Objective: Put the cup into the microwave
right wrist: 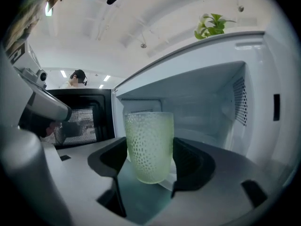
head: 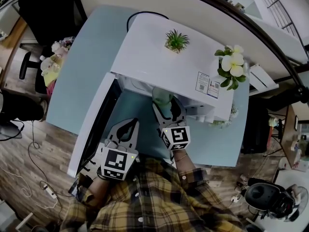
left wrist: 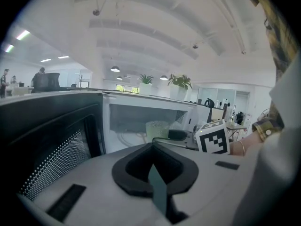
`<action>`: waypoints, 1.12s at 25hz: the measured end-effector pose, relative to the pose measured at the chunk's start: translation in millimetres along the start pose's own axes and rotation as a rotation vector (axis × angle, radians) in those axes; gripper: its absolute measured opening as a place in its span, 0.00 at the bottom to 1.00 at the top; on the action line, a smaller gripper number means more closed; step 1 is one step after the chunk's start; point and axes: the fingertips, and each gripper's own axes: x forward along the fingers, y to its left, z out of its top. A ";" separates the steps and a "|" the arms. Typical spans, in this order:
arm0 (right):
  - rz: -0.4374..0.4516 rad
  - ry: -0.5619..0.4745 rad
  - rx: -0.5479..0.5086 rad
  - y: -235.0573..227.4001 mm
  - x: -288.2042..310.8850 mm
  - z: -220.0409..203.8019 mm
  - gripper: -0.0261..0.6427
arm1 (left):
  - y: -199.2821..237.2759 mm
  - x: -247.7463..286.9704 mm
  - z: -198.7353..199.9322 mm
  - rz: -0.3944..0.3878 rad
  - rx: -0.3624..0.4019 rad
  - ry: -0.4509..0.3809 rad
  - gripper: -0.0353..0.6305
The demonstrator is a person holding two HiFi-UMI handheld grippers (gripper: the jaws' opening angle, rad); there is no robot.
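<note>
Between the two dark pads of the right gripper (right wrist: 149, 163) stands a pale green dimpled glass cup (right wrist: 149, 147), upright, with the jaws clamped on its lower half and its rim rising above them. Straight ahead of that gripper opens the cavity of a white microwave (right wrist: 263, 102), and the cup sits at the cavity's mouth, just under the front edge of the top as the head view shows it. Whether its base rests on anything cannot be told.

Left of the right gripper, the black-windowed microwave door (head: 94, 124) is swung wide open, its dotted mesh filling the left of the left gripper view. The left gripper (left wrist: 152, 147) hangs beside that door, behind and left of its partner, its jaws pressed together on nothing.

Above and beyond the right gripper, a small spiky green potted plant (head: 176, 41) and a spray of white flowers with green leaves (head: 231, 64) stand on the microwave's top. A white sticker with a square code (head: 208, 85) lies near the flowers; its print is too small to read. A light blue table (head: 82, 66) carries the microwave. Behind both grippers shows a yellow plaid sleeve (head: 159, 202).
</note>
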 end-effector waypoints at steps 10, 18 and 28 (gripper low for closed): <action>-0.017 0.006 0.054 -7.9 14.4 -9.7 0.50 | 0.7 -2.7 -1.6 0.002 0.006 0.008 0.04; -0.064 0.003 0.085 -17.8 31.2 -11.4 0.50 | 3.8 -6.5 -2.8 0.020 0.002 0.009 0.04; -0.045 -0.007 0.084 -12.5 31.4 -9.2 0.50 | 8.5 -8.7 -3.0 0.037 -0.005 0.002 0.04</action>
